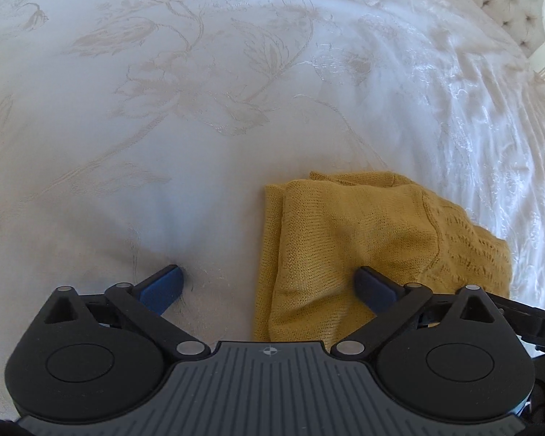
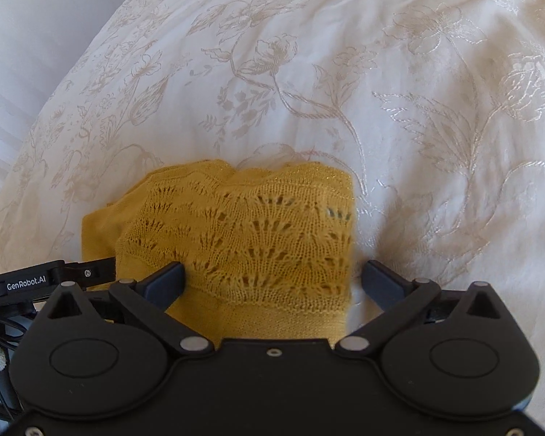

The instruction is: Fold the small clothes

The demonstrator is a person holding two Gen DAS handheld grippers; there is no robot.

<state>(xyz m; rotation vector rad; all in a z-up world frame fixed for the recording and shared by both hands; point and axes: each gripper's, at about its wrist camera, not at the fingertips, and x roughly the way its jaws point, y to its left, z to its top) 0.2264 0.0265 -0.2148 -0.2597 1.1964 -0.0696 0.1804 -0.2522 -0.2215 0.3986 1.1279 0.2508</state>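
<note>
Left claw (image 1: 269,283): fingers spread wide apart, gripping nothing. The left blue pad (image 1: 161,289) is over bare bedspread; the right pad lies over the garment's plain-knit part.
Garment position, left wrist view: the mustard knit garment (image 1: 363,243) lies on the bed, ahead and to the right of the left claw's centre line. Its left folded edge passes between the two fingers, so only the right finger overlaps it. Contact between pad and knit cannot be confirmed.
Right claw (image 2: 272,279): fingers spread wide apart, clamped on nothing. The left pad (image 2: 167,283) is over the garment; the right pad is just beside the garment's right edge, over the bedspread.
Garment position, right wrist view: the garment fills the gap between the fingers and extends forward and to the left of the claw.
Garment appearance: mustard yellow, folded into a compact stack with layered edges visible. One part is smooth plain knit; the other carries an openwork fan-shaped lace pattern with a scalloped far edge.
Bedspread (image 1: 200,109): white, with a pale embroidered floral pattern, wrinkled toward the right.
Headboard (image 1: 508,3): tufted, at the upper right of the left wrist view.
</note>
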